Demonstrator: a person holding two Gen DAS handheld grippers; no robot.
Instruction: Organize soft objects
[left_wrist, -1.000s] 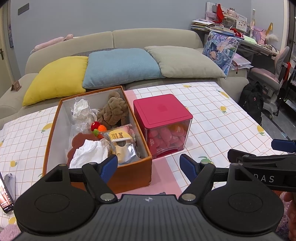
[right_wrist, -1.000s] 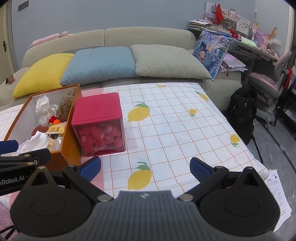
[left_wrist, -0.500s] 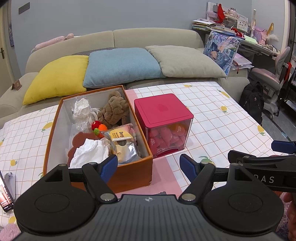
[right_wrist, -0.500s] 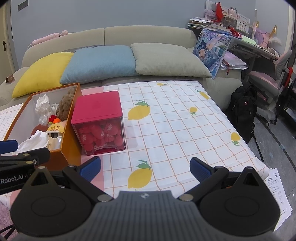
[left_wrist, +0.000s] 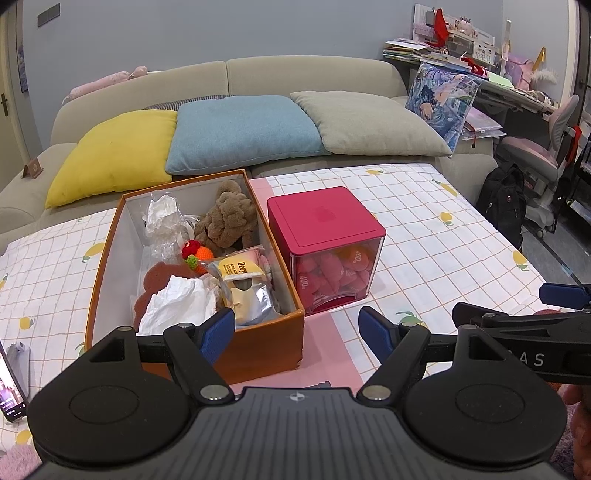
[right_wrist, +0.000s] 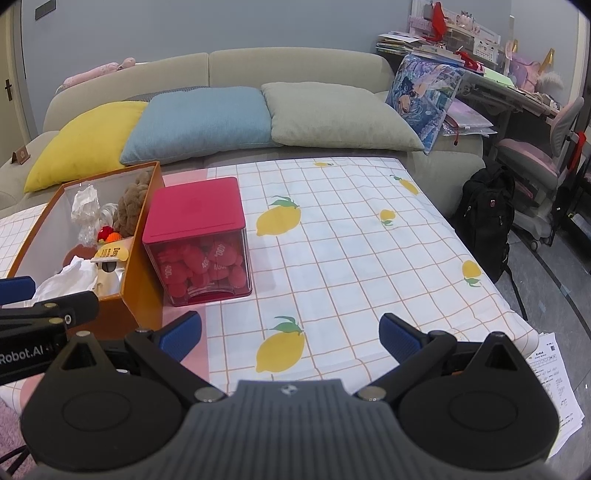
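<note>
At the far left of the left wrist view a phone (left_wrist: 13, 384) stands at the edge of the surface (left_wrist: 424, 221), which wears a checked cloth printed with lemons. Next comes the orange box (left_wrist: 258, 343), open-topped and full of soft things: a crumpled clear wrap (left_wrist: 162, 221) at the back, a brown knotted plush (left_wrist: 229, 218) beside it, a small red and orange crochet piece (left_wrist: 195, 253) in the middle, a brown sponge-like pad (left_wrist: 155, 280) under a white crumpled tissue (left_wrist: 177, 304), and a foil pouch (left_wrist: 247, 291) at the near right.

All of these look light and yielding. The plush should squash under a pinch, so I would take it across a thick loop of the knot. The tissue and wrap will likely crumple and may tear or slip, so a shallow pinch on a raised fold suits them. The pouch looks slick; its sealed top edge is the surest hold.

The pouch's yellow label reads "Dee", the rest hidden. Just right of the box, touching or nearly so, sits a clear cube container (left_wrist: 332, 266) with a magenta lid, packed with red pads marked "400."

The left gripper (left_wrist: 297, 330) is spread wide and empty, hovering at the box's near end. The right gripper (right_wrist: 290, 332) is likewise wide and empty, above bare cloth. Its side reads "DAS"; the left one's side reads "Robot.AI"
</note>
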